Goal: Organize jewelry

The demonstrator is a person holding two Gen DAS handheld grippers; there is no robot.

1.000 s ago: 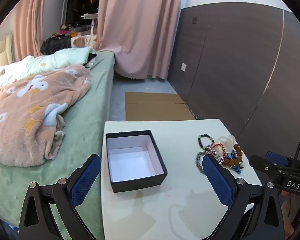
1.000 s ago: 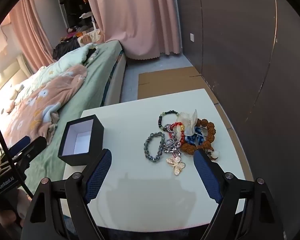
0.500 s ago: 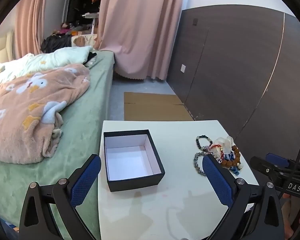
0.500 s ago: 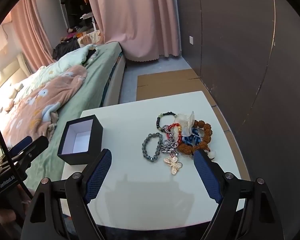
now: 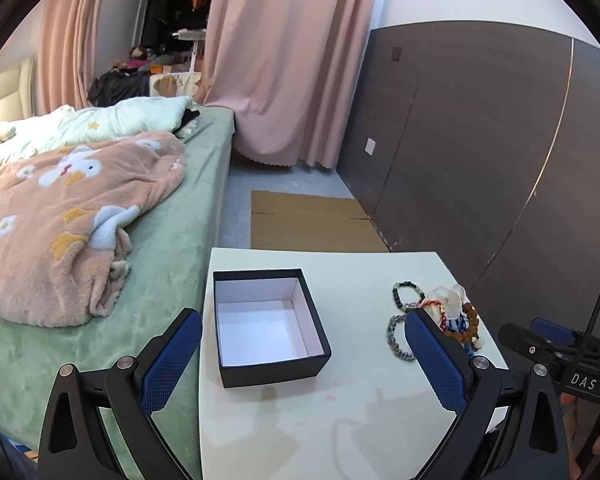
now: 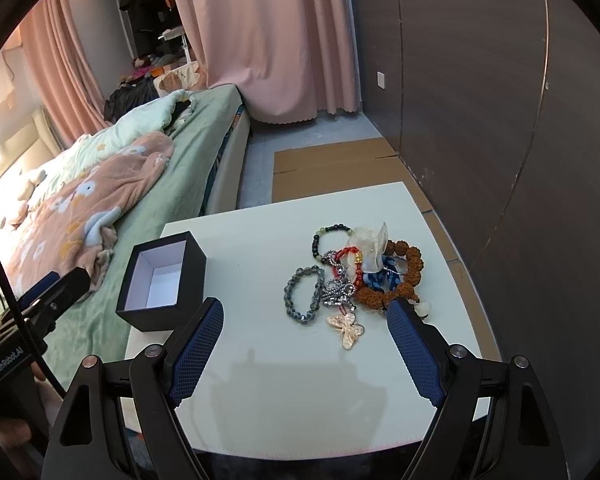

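Almost nothing has changed since a second ago.
The white table still carries the open black box and, well apart, the jewelry heap; left gripper and right gripper stay wide, empty.

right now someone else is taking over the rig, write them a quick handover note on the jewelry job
Left gripper: open, empty, above the table in front of the black box.
Right gripper: open, empty, above the table in front of the jewelry pile.
Black box: lid off, white inside, nothing in it, on the bed side of the white table.
Jewelry: all in one tangled heap on the wall side of the table: grey bead bracelet, dark bead bracelet, brown bead bracelet, butterfly pendant nearest the right gripper.
Done: nothing moved into the box.
Left: pick each piece and place it in the box; the butterfly pendant or grey bracelet looks easiest first.
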